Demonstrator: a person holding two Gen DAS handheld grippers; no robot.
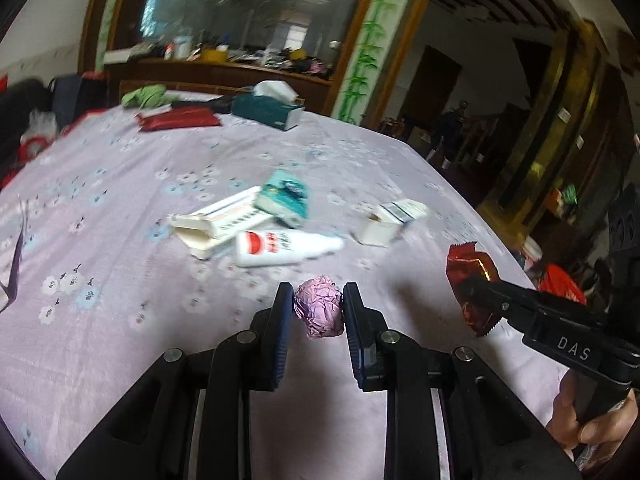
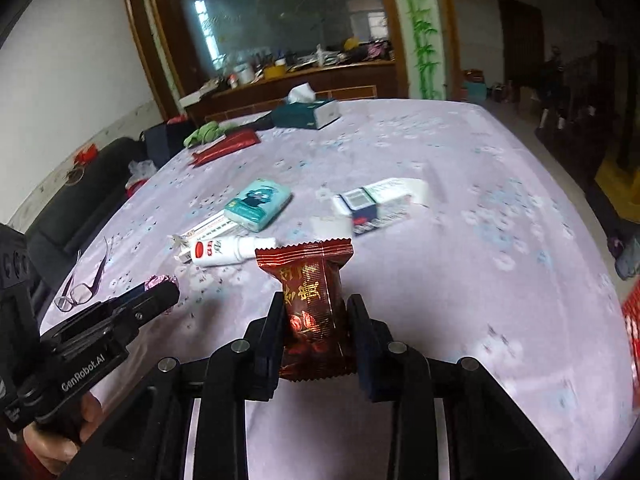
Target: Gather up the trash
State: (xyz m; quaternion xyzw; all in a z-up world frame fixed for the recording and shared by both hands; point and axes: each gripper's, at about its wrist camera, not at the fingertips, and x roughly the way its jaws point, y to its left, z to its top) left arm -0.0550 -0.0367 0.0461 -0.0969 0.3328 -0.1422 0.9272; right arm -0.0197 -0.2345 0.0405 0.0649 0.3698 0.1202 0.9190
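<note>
From the left wrist, the left gripper (image 1: 318, 309) was seen closed on a crumpled pink foil ball (image 1: 319, 306), held above the table (image 1: 120, 184). The light ball was pinched only at its edges and could have been dropped if jolted. A white bottle (image 1: 280, 246) and boxes lay ahead on the flowered cloth.

From the right wrist, the right gripper (image 2: 314, 330) was clamped on a dark red wrapper (image 2: 310, 304); the slick film might have slid out. A mirrored cabinet (image 2: 280, 20) was seen behind.
</note>
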